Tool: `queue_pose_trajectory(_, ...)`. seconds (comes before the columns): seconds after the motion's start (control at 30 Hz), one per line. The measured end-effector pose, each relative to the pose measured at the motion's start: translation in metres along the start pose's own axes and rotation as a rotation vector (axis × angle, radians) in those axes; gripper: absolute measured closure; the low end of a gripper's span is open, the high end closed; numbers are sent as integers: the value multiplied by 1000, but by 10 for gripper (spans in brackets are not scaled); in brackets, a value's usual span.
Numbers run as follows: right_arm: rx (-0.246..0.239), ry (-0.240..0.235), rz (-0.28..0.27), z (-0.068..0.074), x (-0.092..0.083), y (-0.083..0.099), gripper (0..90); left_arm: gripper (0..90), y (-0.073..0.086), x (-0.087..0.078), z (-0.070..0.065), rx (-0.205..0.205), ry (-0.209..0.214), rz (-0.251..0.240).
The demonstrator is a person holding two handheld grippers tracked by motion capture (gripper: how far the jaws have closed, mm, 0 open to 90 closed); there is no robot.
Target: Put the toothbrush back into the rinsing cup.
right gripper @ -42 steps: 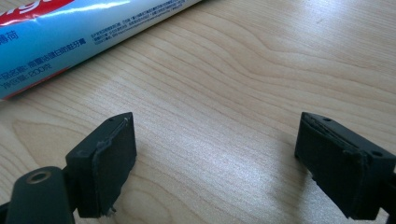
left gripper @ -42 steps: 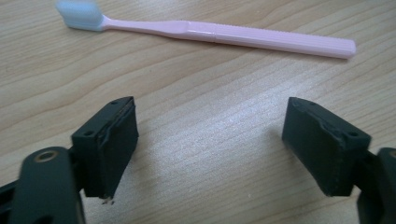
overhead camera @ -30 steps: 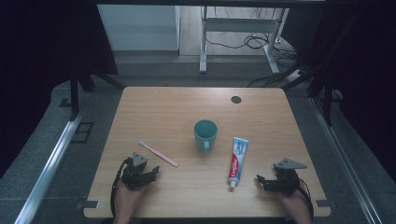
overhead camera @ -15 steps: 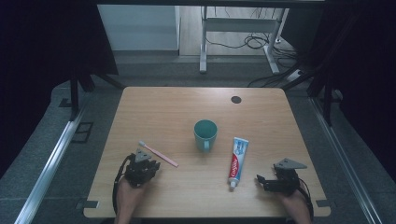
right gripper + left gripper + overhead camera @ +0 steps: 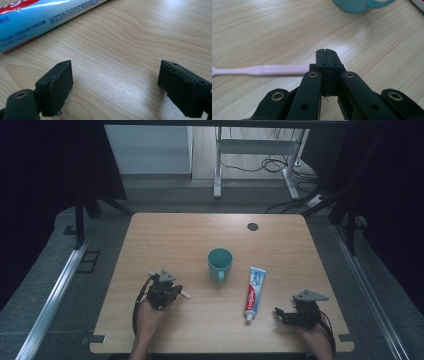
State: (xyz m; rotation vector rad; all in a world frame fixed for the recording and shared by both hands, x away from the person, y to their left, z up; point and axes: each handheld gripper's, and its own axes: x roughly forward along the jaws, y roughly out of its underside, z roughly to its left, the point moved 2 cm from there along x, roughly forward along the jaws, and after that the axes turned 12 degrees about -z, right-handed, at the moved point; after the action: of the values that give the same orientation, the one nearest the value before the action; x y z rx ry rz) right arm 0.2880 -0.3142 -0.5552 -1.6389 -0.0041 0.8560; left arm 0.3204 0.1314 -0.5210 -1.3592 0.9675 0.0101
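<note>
A pink toothbrush point(image 5: 274, 70) lies flat on the wooden table point(image 5: 175, 240), left of a teal cup point(image 5: 220, 262). My left gripper point(image 5: 172, 292) hovers over the middle of the toothbrush point(image 5: 185, 295). Its jaws have just been closing and now stand shut pad to pad point(image 5: 327, 52), with nothing between them; the handle runs across behind them. The cup point(image 5: 355, 5) is beyond. A blue and white toothpaste tube point(image 5: 253, 292) lies right of the cup. My right gripper point(image 5: 279, 312) rests open near the front right, jaws point(image 5: 115, 75) wide over bare wood, the tube point(image 5: 37, 17) just ahead.
A dark round hole point(image 5: 252, 226) sits near the table's far right corner. Beyond the far edge are a desk frame and cables on the floor point(image 5: 265, 165). Metal rails run along both sides of the table.
My left gripper has moved right and forward over the toothbrush and its jaws have closed. The toothbrush, cup, tube and right gripper have stayed in place.
</note>
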Motion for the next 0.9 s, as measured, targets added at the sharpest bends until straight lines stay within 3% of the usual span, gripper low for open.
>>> queue_pose_trajectory(0.6, 4, 1, 2, 0, 0, 0, 124, 894, -1, 22, 9, -49, 1, 12)
queue_pose_trajectory(0.9, 4, 1, 2, 0, 0, 0, 124, 894, 1, 27, -1, -37, 18, 32)
